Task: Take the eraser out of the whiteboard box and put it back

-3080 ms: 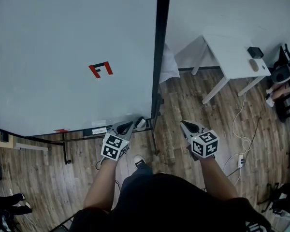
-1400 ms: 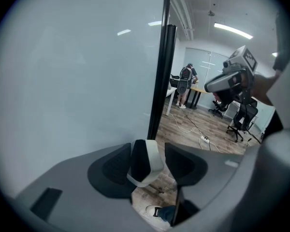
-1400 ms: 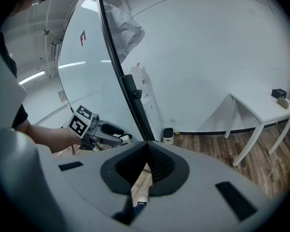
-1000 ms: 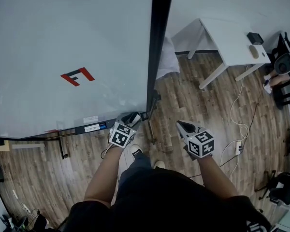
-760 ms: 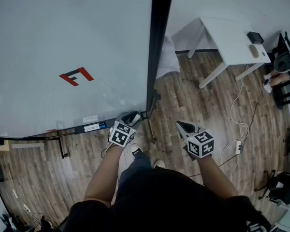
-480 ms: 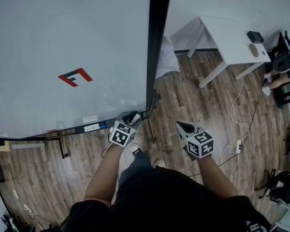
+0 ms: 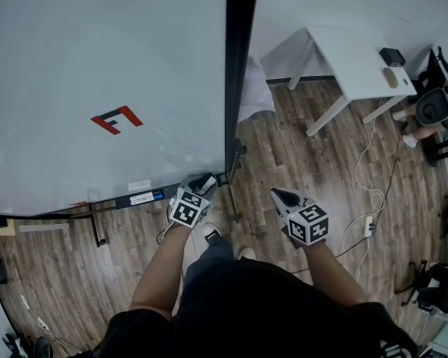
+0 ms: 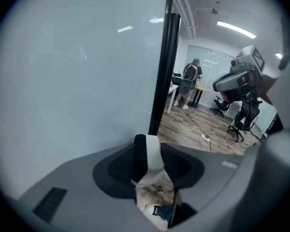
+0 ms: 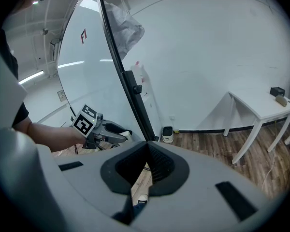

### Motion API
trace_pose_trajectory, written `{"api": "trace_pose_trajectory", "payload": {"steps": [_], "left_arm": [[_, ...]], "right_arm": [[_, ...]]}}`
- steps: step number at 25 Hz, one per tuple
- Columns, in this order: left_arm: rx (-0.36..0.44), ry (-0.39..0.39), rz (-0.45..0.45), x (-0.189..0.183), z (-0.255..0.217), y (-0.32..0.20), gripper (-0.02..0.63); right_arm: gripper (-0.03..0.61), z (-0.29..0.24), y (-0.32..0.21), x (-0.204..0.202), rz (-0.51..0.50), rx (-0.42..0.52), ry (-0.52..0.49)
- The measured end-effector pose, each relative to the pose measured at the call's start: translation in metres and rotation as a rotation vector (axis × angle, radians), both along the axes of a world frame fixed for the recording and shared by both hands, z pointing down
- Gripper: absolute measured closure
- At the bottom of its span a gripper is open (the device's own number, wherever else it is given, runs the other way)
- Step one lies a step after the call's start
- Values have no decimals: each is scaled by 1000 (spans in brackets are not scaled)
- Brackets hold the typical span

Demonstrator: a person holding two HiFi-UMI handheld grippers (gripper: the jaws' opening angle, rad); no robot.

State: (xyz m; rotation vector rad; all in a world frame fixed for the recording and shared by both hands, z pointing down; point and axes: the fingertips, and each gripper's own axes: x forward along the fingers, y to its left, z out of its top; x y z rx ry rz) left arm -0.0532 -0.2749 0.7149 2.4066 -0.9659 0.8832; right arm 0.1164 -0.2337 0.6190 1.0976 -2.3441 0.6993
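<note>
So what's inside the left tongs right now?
A black-and-white eraser stands between the left tongs, which have just been closing on it. The pads cover its gripped sides.

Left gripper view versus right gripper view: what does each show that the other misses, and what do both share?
Only the left gripper view: the eraser between the left gripper's fingers, which have just been closing on it, and a person far off. Only the right gripper view: the red mark on the whiteboard and the forearm behind the left gripper. Both: the whiteboard, its black edge and the wooden floor.
</note>
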Motion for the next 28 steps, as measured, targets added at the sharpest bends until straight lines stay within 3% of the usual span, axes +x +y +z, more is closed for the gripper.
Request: {"api": "trace_pose_trajectory", "payload": {"steps": [13,28], "left_arm": [[24,-5,-4,-3,-4,5,460],[81,33,-37,-8,-42,9,466]], "right_arm": [[583,-7,7,-4,-13,15,-2],[583,-25,17,-9,-37,55,-9]]}}
